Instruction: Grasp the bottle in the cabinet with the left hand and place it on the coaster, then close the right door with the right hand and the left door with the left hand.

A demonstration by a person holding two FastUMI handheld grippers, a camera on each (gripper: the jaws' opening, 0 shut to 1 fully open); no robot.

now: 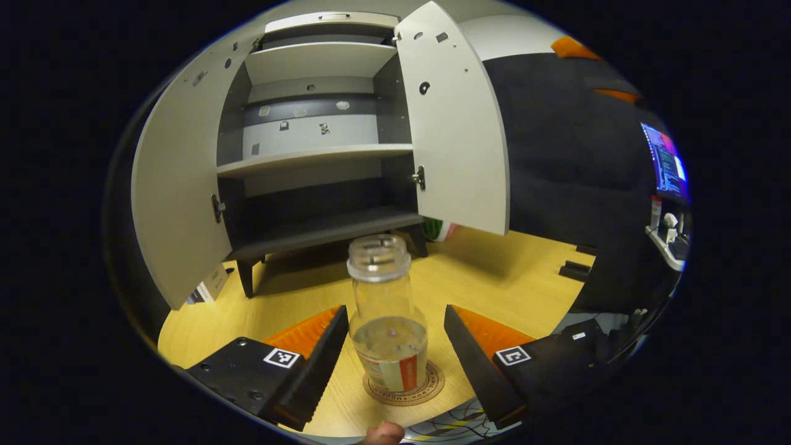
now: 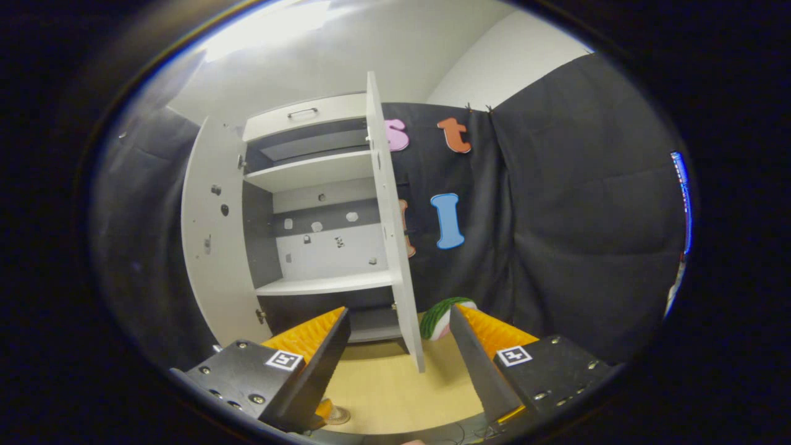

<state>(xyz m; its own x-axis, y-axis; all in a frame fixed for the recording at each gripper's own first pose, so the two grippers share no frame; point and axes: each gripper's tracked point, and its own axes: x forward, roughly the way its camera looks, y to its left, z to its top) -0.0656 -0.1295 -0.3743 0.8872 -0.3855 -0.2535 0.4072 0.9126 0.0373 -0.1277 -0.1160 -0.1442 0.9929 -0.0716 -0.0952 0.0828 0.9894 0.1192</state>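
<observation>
We judge the first step done: the bottle [image 1: 388, 315] stands upright on the coaster [image 1: 405, 384], between the fingers of our left hand-held gripper [image 1: 394, 346], whose jaws stand wide. There is a clear gap on the right finger's side; on the left finger's side the gap is slim, and we cannot tell for sure whether that finger brushes the glass. It holds nothing.

What is left, as we read it, is both doors. The right door [image 1: 457, 123] and the left door [image 1: 179, 185] of the cabinet [image 1: 315, 154] hang open ahead of the left hand-held gripper, its shelves bare.

Our right hand-held gripper [image 2: 398, 352] also stands wide and empty, aimed at the right door's edge [image 2: 389, 235], which runs up just ahead, between its fingers. Beyond that edge, to the right, a striped ball [image 2: 442, 318] lies low on the bench [image 2: 383, 383] near the curtain.

For room, the bench in front of the cabinet looks open. We think the left hand-held gripper should draw straight back from the bottle before swinging toward the left door, lest a finger tip it. The right door's free edge looks reachable from its outer face.
</observation>
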